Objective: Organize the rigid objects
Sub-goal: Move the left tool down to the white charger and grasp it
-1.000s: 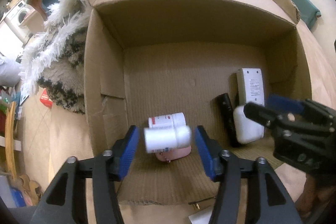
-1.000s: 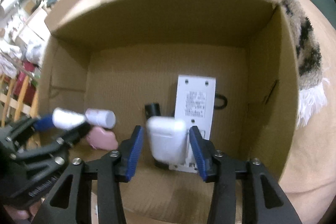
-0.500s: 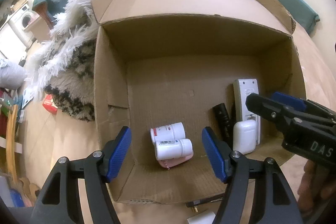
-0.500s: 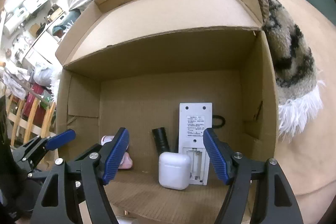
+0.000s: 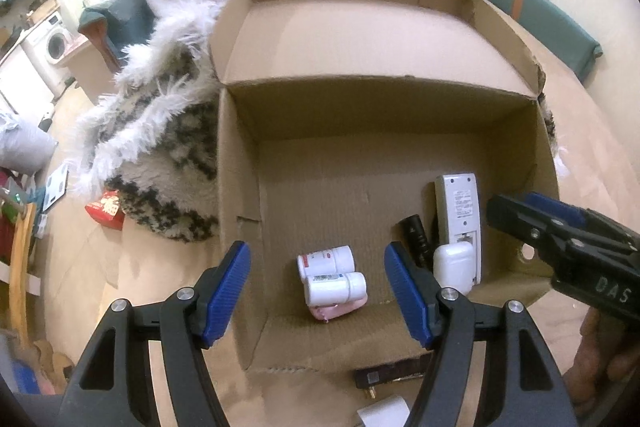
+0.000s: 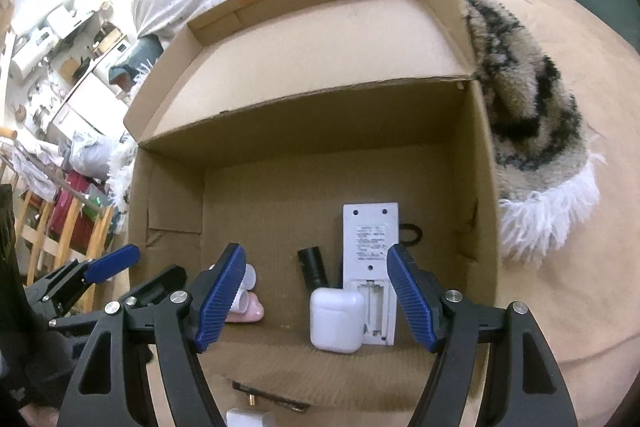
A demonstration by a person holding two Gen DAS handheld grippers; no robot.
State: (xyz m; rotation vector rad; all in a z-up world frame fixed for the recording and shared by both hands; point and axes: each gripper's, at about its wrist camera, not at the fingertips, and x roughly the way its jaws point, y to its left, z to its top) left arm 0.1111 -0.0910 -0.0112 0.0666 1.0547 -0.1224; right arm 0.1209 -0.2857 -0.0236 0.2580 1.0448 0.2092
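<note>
Left gripper [image 5: 318,287] spread wide, holding nothing, poised over the near edge of the cardboard box [image 5: 240,155]. Inside the box, toward its near left: two white pill bottles [image 5: 334,273] lying side by side on their sides, touching, the nearer one resting on a pink object [image 5: 340,309]. Further right, near the right wall: black cylinder [image 5: 416,237] lying beside a white remote [image 5: 458,211], face down, battery bay uncovered. White earbud case [image 6: 336,319] lay against the remote's near end. Right gripper [image 6: 316,295] likewise gaped wide and empty, above the earbud case.
</note>
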